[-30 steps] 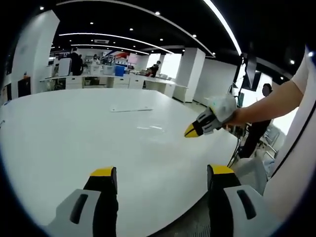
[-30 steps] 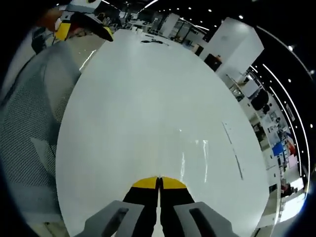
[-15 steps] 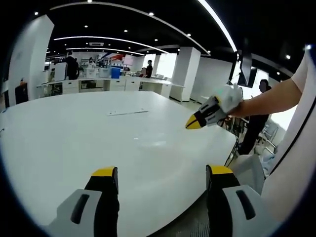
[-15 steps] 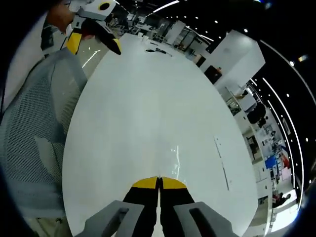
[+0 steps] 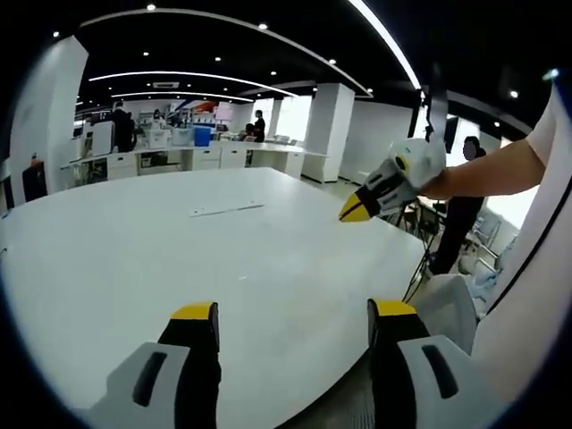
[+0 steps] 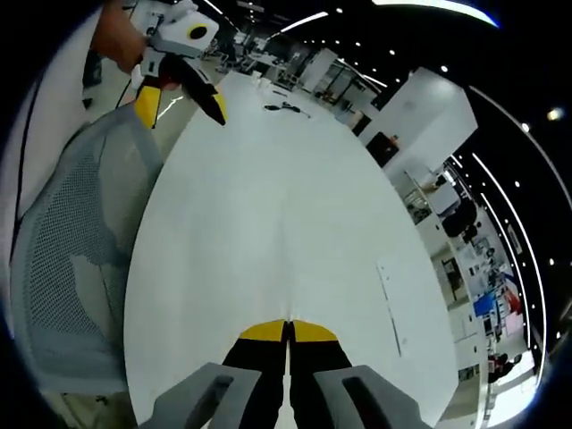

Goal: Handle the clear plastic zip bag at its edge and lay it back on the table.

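Note:
The clear bag is hard to pick out on the white table. A thin pale strip lies flat on the table at its far side, and I cannot tell whether it is the bag's zip edge. The same strip lies right of my jaws in the right gripper view. My left gripper stands open over the near table edge, with nothing between its fingers. My right gripper, held in a hand, hangs above the table's right side with its jaws shut. From the right gripper view, the right gripper is shut and the left gripper is open.
A grey mesh chair stands by the table's near edge. Small dark things lie at the table's far end. A pale chair and a white sleeve crowd the right side. Desks and people are in the background.
The right gripper has risen higher above the table, still shut. The bright glints on the table in front of it no longer show. The left gripper stays open.

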Motion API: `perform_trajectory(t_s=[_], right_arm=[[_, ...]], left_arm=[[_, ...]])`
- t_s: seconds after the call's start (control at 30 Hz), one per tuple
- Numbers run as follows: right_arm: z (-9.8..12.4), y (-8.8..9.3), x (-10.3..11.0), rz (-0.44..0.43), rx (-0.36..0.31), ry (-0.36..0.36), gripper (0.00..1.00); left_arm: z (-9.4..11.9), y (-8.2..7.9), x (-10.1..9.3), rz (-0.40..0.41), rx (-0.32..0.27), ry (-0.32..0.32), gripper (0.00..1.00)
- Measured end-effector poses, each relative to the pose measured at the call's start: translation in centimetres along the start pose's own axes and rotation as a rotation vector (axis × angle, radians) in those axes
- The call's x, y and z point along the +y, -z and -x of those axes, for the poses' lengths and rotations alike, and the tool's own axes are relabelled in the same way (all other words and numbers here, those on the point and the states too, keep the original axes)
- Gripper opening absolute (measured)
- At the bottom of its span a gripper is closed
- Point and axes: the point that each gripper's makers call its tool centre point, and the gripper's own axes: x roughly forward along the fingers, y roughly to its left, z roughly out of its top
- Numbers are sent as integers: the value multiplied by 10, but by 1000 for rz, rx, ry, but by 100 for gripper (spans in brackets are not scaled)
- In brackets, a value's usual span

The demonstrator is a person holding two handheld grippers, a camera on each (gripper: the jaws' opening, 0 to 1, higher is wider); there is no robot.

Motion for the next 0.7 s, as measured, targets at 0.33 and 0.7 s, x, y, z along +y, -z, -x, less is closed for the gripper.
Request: perform_trajectory(t_s=[0.33,0.7], right_arm=[[12,-14,-5,10,-30,-9,0],[31,-31,-10,35,-65,-12,0]], left_arm=[[-4,-12,0,-22,-9,12,62],[-4,-31,1,-59,-30,25,55]])
